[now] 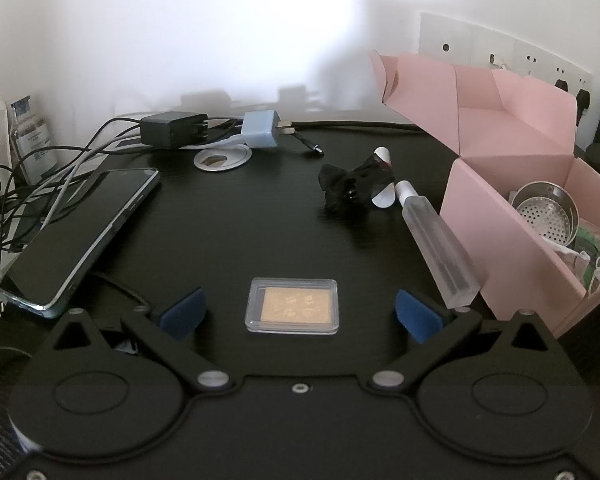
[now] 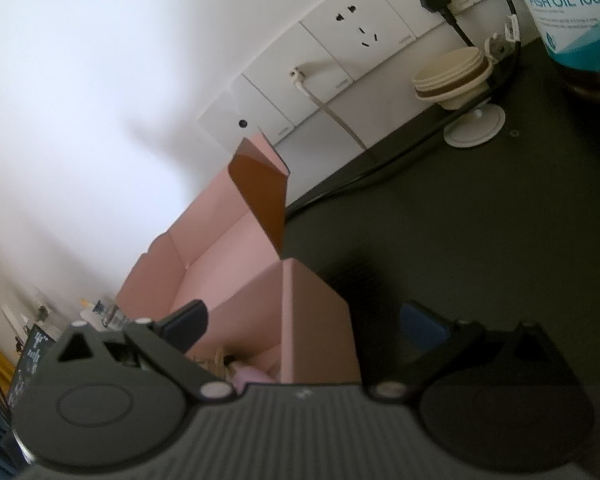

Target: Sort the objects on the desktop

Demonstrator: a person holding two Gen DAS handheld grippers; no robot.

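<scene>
On the black desk, a small clear case with a gold card [image 1: 292,306] lies between the wide-apart blue pads of my left gripper [image 1: 300,314], which is open and not touching it. Farther off lie a black crumpled hair tie [image 1: 352,184] and a clear spray bottle [image 1: 440,240] that leans toward the open pink box [image 1: 500,232]. A metal strainer [image 1: 548,210] sits inside the box. In the right wrist view my right gripper [image 2: 306,328] is open and empty, tilted, straddling a corner of the pink box [image 2: 316,320].
A phone [image 1: 80,240] lies at the left among tangled cables [image 1: 32,184]. A black charger [image 1: 172,130] and a blue plug adapter [image 1: 260,128] sit at the back. Wall sockets [image 2: 352,28], a stack of cream cups [image 2: 452,76] and a fish oil bottle [image 2: 572,12] stand near the wall.
</scene>
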